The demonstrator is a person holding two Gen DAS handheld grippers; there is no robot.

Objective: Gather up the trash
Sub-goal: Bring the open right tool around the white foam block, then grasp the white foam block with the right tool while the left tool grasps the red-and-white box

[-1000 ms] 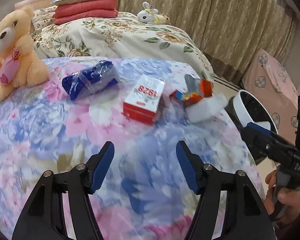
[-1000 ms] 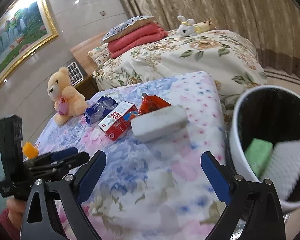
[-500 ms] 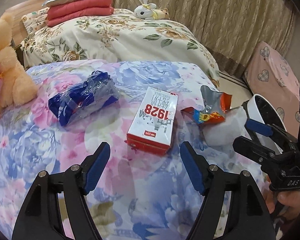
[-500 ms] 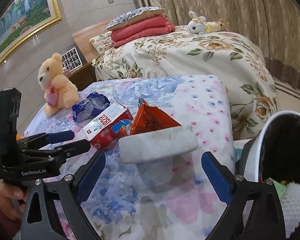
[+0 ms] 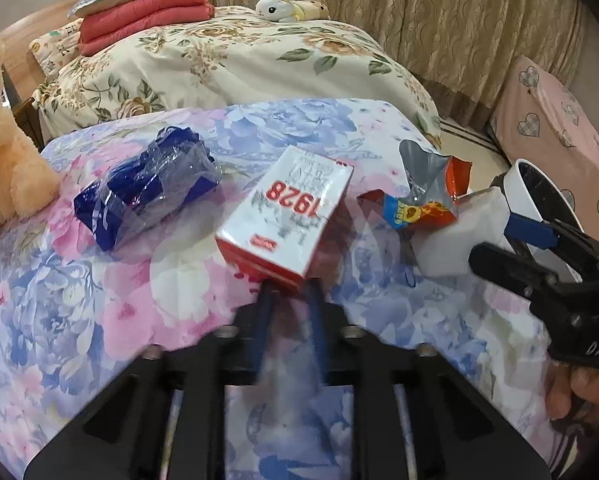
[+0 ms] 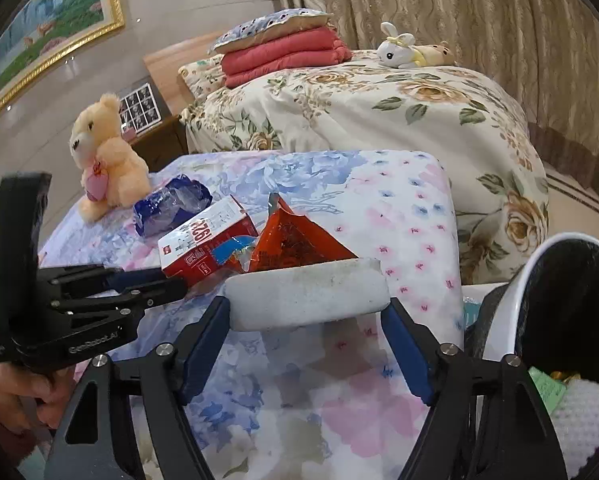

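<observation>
A red-and-white "1928" box (image 5: 289,220) lies mid-bed, also in the right wrist view (image 6: 207,246). My left gripper (image 5: 289,296) has its blurred fingers narrowed on the box's near end. A white foam block (image 6: 307,294) lies near the bed's edge, with my right gripper (image 6: 305,332) around it, one pad at each end, touching. The block also shows in the left wrist view (image 5: 455,236). A red snack bag (image 5: 423,192) and a blue plastic wrapper (image 5: 147,188) lie on the floral blanket (image 5: 99,320).
A white bin with a black liner (image 6: 555,300) stands right of the bed and holds a green piece and white foam. A teddy bear (image 6: 107,156) sits at the left. A second bed (image 6: 379,112) with folded red blankets lies behind.
Both grippers moved forward. My left gripper closed from wide open onto the box's near end. My right gripper came down around the foam block and narrowed onto its ends.
</observation>
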